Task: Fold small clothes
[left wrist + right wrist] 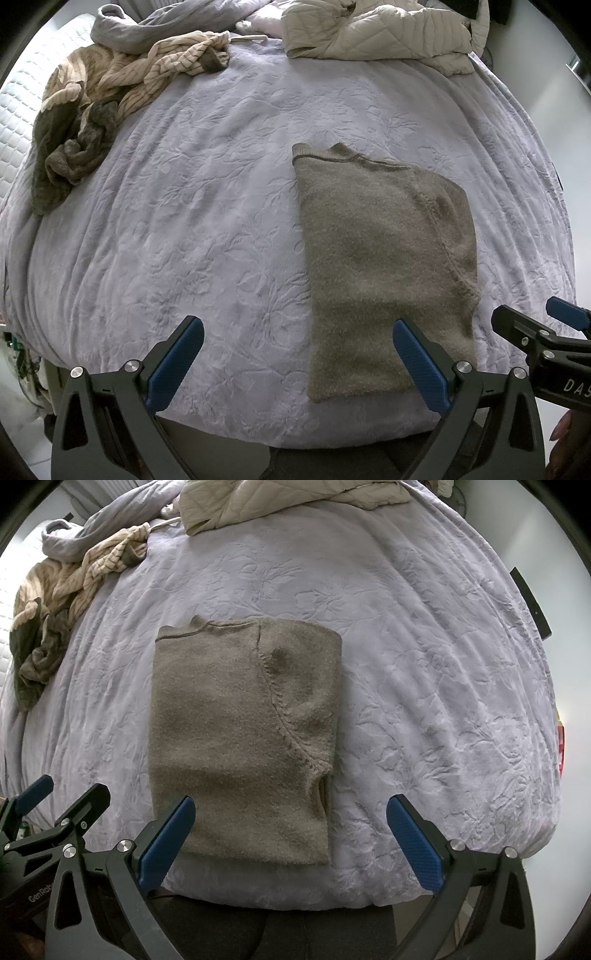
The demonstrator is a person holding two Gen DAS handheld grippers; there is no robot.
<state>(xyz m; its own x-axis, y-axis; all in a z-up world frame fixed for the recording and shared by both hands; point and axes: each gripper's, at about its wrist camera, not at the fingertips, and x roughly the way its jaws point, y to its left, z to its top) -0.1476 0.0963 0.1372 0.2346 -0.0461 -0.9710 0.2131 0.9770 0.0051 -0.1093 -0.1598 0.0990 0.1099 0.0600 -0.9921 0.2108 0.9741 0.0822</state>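
An olive-grey knit sweater [384, 258] [229, 720] lies flat on the bed, folded into a long rectangle with its neck at the far end and a sleeve seam across the top layer. My left gripper [297, 328] hovers open over the sweater's near left corner, holding nothing. My right gripper [291, 803] stands open above the near hem, also with nothing between its blue pads. Each gripper shows at the edge of the other's view: the right gripper [532, 314] at lower right, the left gripper [72, 786] at lower left.
The lavender embossed bedspread [203, 221] [424, 664] covers the bed; its front edge is just below the grippers. A heap of striped beige and olive clothes [92, 110] [48, 602] lies far left. A cream quilted jacket [376, 33] [277, 502] and a grey garment [122, 26] lie at the back.
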